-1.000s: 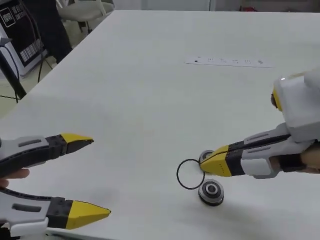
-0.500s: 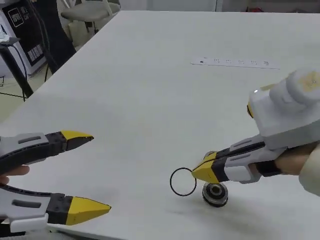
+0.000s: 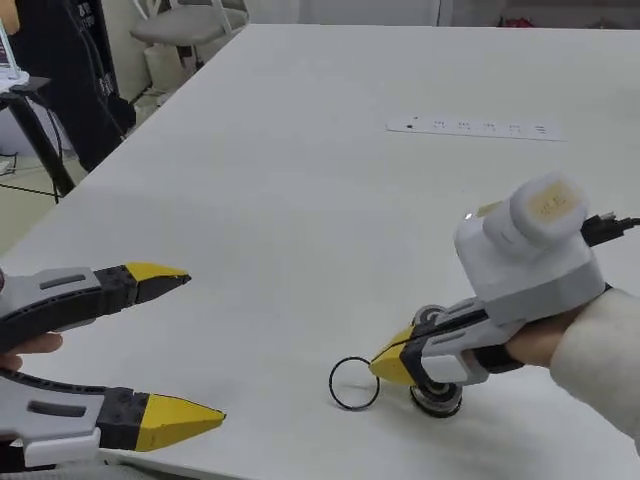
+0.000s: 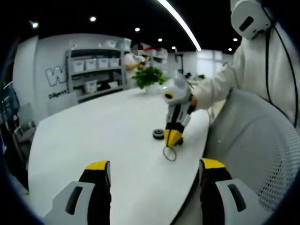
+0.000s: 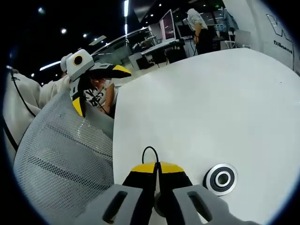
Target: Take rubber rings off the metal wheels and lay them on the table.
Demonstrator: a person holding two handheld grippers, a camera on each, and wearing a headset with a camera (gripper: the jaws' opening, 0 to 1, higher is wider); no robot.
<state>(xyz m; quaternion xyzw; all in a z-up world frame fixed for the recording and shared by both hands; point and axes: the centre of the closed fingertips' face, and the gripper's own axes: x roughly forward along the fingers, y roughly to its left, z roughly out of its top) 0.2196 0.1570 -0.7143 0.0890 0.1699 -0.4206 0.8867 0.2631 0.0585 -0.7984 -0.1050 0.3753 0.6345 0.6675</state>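
Observation:
My right gripper [image 3: 388, 366] is shut on the edge of a thin black rubber ring [image 3: 353, 383], which hangs low over the white table [image 3: 300, 180] near its front edge. One metal wheel [image 3: 437, 397] sits just right of the ring, under the gripper's body. A second wheel [image 3: 430, 317] peeks out behind it. In the right gripper view the ring [image 5: 150, 152] sticks out past the closed tips [image 5: 157, 168], with a wheel [image 5: 221, 178] to the right. My left gripper [image 3: 185, 345] stands open at the lower left, holding nothing. Its view shows the ring [image 4: 169, 153] dangling from the right gripper [image 4: 172, 137].
A flat white strip with markings [image 3: 465, 127] lies further back on the table. A chair [image 3: 185, 25] and dark equipment stand beyond the table's left edge. A mesh chair back [image 5: 61, 159] is close to the front edge.
The right gripper has drawn the ring left and nearer, away from the wheels, and has rolled so its camera box points up. The left gripper has stayed open in place.

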